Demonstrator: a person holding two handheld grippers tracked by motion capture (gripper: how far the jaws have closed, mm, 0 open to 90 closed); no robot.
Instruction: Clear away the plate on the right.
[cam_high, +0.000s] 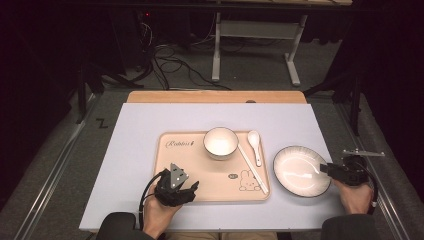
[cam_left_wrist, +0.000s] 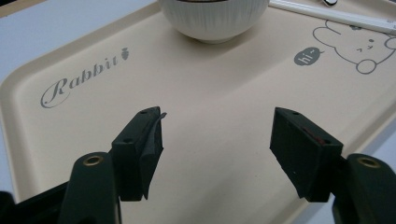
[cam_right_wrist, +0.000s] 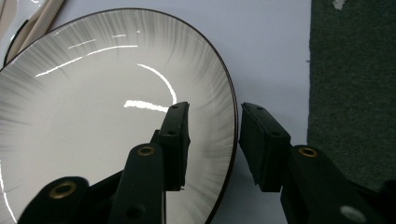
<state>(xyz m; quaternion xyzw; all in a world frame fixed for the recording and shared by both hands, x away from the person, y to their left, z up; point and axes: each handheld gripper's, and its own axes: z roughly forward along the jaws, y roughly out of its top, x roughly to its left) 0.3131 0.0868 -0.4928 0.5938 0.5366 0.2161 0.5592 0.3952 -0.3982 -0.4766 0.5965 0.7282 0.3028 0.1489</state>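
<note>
A beige rabbit-print tray (cam_high: 185, 155) lies on the white mat with a white ribbed bowl (cam_high: 220, 142), a white spoon (cam_high: 254, 145) and pale chopsticks (cam_high: 252, 169) on it. My left gripper (cam_high: 186, 189) hovers over the tray's near left part, open, with nothing between its jaws (cam_left_wrist: 217, 140); the bowl (cam_left_wrist: 215, 18) stands ahead of it. To the right of the tray sits a white plate with a dark rim (cam_high: 300, 171). My right gripper (cam_high: 324, 169) is at its right edge, open, one jaw over the plate (cam_right_wrist: 93, 121) and one outside, so the rim lies between them (cam_right_wrist: 214, 126).
The white mat (cam_high: 135, 150) covers a wooden table whose far edge (cam_high: 215, 96) shows. Grey carpet (cam_right_wrist: 355, 70) begins just right of the mat. Metal stand legs (cam_high: 216, 55) and cables lie on the floor beyond the table.
</note>
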